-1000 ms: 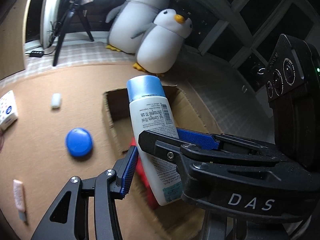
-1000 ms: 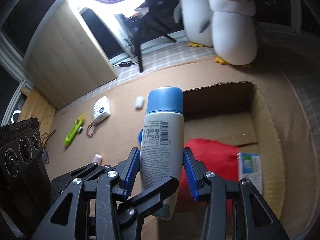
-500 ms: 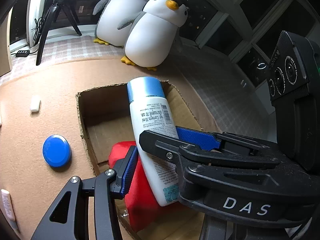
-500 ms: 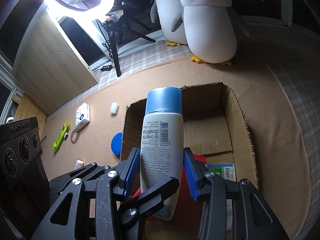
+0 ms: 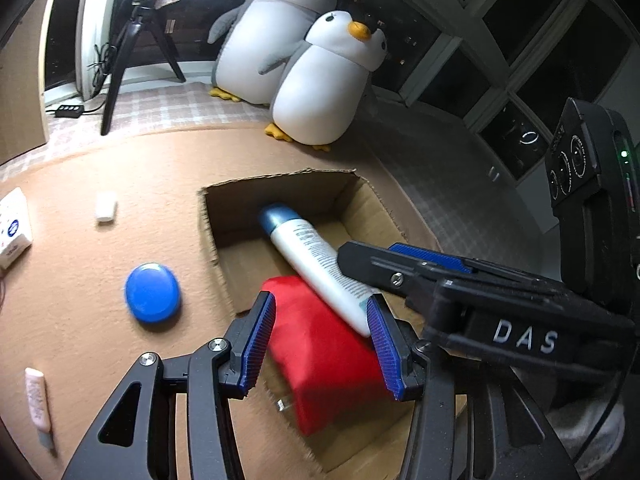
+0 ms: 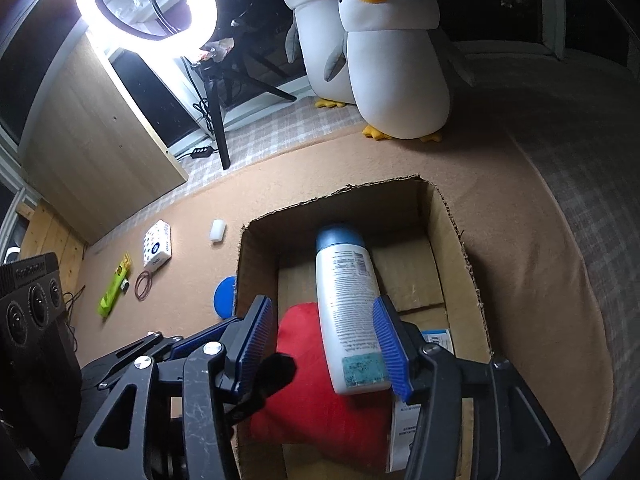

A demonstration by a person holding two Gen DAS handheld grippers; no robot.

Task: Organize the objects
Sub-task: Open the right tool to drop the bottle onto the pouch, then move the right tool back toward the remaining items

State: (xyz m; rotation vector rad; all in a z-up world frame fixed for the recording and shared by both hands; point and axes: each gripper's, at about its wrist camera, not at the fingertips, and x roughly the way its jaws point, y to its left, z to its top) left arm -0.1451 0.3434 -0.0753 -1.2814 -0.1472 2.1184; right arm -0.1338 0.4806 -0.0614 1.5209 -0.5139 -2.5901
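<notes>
1. Since the earlier frames the white bottle (image 6: 347,312), then clamped upright between the right gripper's pads, has been let go and now lies in the cardboard box (image 6: 456,216), its blue cap toward the far wall and its base propped on the red pouch (image 6: 316,408).

2. Left wrist view: the left gripper (image 5: 322,346) is seen with jaws released, about half spread, nothing pressed between the blue pads (image 5: 258,344). The bottle's (image 5: 316,268) base end lies just beside the right-hand pad; contact cannot be told. "DAS" is read on the right gripper's body crossing the frame. Left of the box, a blue round lid (image 5: 152,298), a small white block (image 5: 106,207), a white carton (image 5: 12,232) and a pink tube (image 5: 38,400) are shown on the tan mat (image 5: 100,152).

3. Right wrist view: the right gripper (image 6: 326,344) is seen with jaws opening, the bottle between them; the left-hand pad stands clear of it. The label's small print is not legible. Only here are shown a ring light (image 6: 146,0), a green item (image 6: 114,292) and a rubber band (image 6: 143,284) left of the box, and a blue-and-white packet (image 6: 438,338) inside it.
</notes>
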